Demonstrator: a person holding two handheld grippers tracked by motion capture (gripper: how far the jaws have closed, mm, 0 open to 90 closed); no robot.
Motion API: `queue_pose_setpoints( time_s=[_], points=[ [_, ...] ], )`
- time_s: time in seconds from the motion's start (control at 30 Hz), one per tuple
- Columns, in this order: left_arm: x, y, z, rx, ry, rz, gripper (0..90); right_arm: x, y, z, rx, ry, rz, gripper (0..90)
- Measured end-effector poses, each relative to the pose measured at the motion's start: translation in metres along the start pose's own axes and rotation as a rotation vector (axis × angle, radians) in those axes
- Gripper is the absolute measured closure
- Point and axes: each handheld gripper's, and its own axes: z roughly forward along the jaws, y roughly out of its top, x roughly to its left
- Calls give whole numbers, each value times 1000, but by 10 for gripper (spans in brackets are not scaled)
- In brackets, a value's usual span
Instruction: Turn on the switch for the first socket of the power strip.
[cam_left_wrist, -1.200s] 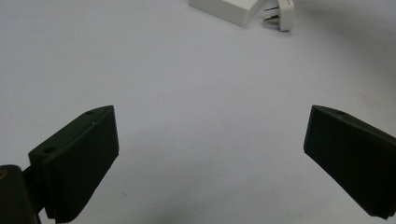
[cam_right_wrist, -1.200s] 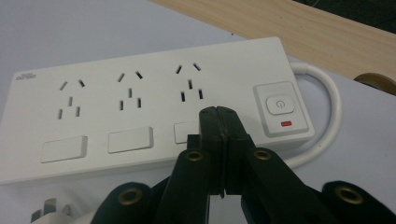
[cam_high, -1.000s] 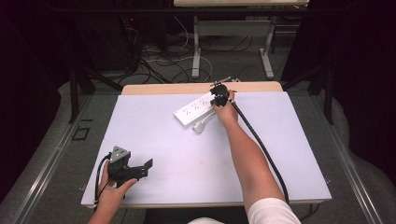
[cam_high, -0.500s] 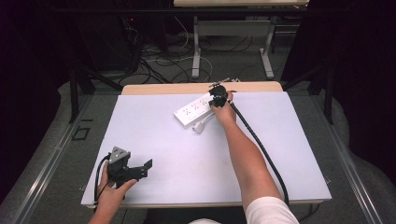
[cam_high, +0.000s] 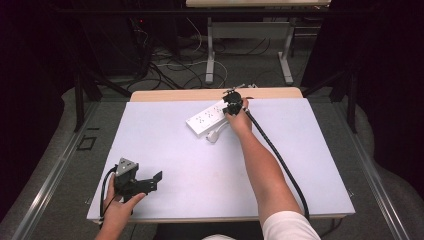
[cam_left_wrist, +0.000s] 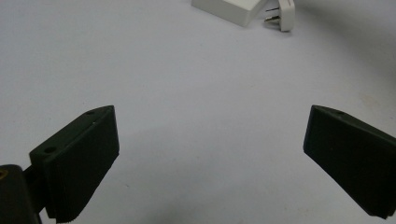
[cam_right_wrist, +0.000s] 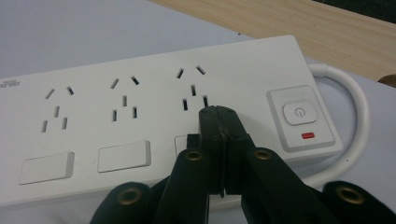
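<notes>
We see the right gripper (cam_right_wrist: 219, 112) with jaws pressed together, over the white power strip (cam_high: 210, 118) at the table's (cam_high: 165, 130) far side. The left gripper (cam_high: 150, 181), jaws spread wide, sits near us.

Looks like a lab or test room: a plain white desk (cam_high: 165, 140) standing alone on grey floor, black curtains hung all around the desk, loose cables (cam_high: 170, 65) tangled on the floor behind it, and another metal-legged table (cam_high: 250, 30) further back.
</notes>
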Motion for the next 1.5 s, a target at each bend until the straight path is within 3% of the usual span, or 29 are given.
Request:
queue_pose_setpoints(
  time_s=[0.17, 0.5, 0.87, 1.07, 1.2, 1.27, 1.3, 1.33, 1.5],
  points=[
    [0, 0, 0, 0, 0, -1, 33, 0, -1, 1, -5, 11, 4, 900],
    [0, 0, 0, 1, -1, 1, 33, 2, -1, 2, -8, 29, 70, 900],
    [0, 0, 0, -2, 1, 0, 33, 0, -1, 2, -5, 25, 64, 900],
    [0, 0, 0, 0, -1, 0, 33, 1, -1, 2, -9, 31, 93, 900],
    [0, 0, 0, 0, -1, 1, 33, 2, 0, 2, -8, 4, 76, 900],
    [0, 0, 0, 0, 0, 0, 33, 1, 0, 2, -2, 16, 77, 900],
    [0, 0, 0, 2, -1, -3, 33, 0, -1, 4, -30, 26, 79, 900],
    [-1, 0, 0, 3, -4, -9, 33, 0, 0, 2, -8, 20, 79, 900],
    [0, 0, 0, -1, 1, 1, 33, 0, -1, 3, -11, 10, 70, 900]
  ],
)
